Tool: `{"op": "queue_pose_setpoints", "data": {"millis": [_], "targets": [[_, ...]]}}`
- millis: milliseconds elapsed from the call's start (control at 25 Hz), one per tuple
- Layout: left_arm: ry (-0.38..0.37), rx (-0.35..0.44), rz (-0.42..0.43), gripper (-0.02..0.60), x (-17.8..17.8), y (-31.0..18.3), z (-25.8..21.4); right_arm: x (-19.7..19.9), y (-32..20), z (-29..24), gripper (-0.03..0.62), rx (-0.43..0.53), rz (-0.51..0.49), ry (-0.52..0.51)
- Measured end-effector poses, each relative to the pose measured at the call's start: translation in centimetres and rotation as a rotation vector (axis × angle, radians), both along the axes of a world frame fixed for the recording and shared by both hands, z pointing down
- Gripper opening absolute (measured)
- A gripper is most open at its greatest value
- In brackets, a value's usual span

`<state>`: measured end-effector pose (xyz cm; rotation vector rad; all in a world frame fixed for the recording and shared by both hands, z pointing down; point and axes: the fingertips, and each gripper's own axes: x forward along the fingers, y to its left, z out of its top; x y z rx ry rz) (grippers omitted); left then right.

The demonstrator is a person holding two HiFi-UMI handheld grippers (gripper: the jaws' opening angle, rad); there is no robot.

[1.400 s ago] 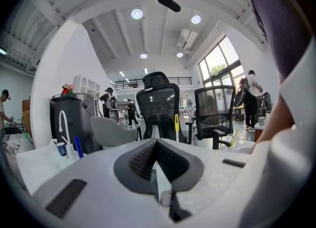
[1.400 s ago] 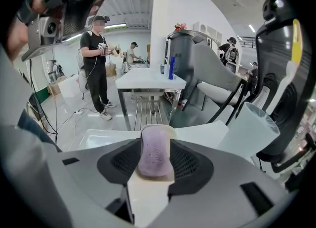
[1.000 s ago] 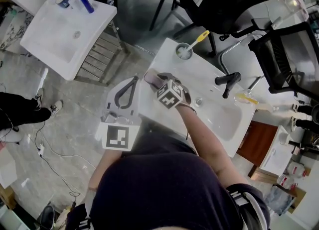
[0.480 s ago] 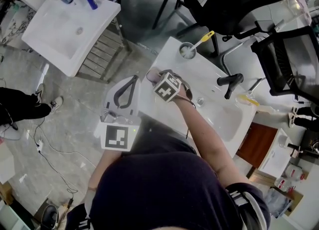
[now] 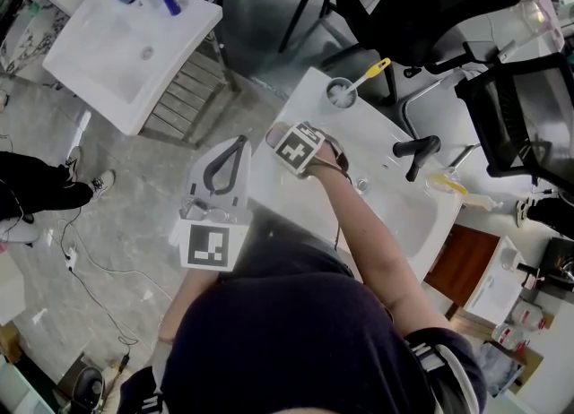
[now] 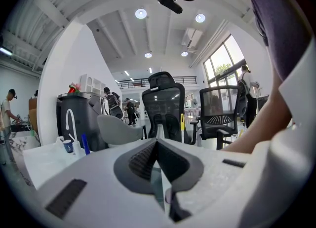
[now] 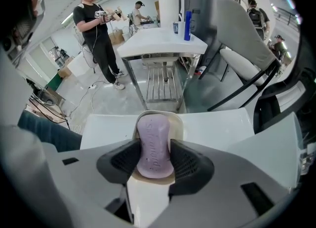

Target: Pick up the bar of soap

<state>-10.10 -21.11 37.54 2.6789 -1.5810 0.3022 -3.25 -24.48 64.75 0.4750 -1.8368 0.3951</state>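
The right gripper (image 7: 155,159) is pinching the purple bar of soap (image 7: 154,140) by its long sides as it is lying in the cream soap dish (image 7: 178,123) at the washbasin's (image 7: 222,122) corner, while the left gripper (image 6: 157,145) is hanging just off the basin's edge with its jaws pressed together.

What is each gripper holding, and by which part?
The right gripper grips the bar of soap by its two long sides, at the soap dish. The left gripper is shut, empty.
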Motion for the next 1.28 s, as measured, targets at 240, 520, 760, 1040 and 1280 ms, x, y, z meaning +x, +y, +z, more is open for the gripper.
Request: {"op": "queue_pose_setpoints", "data": {"millis": [240, 520, 760, 1040, 1280], "targets": [[-0.011, 0.002, 0.002, -0.002, -0.1, -0.1, 0.2, -0.2, -0.1, 0.1, 0.196, 0.009, -0.015, 0.009], [-0.010, 0.008, 0.006, -0.002, 0.2, -0.3, -0.1, -0.4, 0.4, -0.5, 0.189, 0.005, 0.009, -0.045], [-0.003, 0.011, 0.007, -0.002, 0.3, -0.3, -0.1, -0.6, 0.4, -2.2, 0.176, 0.042, 0.032, -0.103], [-0.010, 0.010, 0.014, -0.002, 0.6, 0.1, 0.0, 0.0, 0.7, -1.7, 0.164, 0.052, 0.029, -0.084], [-0.011, 0.007, 0.006, -0.002, 0.4, 0.4, 0.1, -0.2, 0.6, -1.1, 0.168, 0.049, -0.012, -0.040]]}}
